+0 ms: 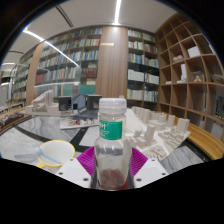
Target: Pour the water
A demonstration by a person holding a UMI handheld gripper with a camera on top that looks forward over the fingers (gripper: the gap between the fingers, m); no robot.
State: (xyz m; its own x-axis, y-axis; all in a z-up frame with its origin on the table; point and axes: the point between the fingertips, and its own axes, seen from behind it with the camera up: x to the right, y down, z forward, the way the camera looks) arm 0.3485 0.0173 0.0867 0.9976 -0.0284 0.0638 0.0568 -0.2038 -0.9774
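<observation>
So the gripper (112,170) has its two fingers clamped on a clear plastic water bottle (112,140), purple pads (86,159) pressing on both sides of the lower body. The bottle's upright at 12 o'clock from the fingers, with a white cap, a green-and-white label round the upper half and see-through ribbed plastic below. At about 10 o'clock there's a pale yellow bowl (56,152) on the white table (30,140). Past that are white architectural models (160,130), then bookshelves (70,65) along the back.
</observation>
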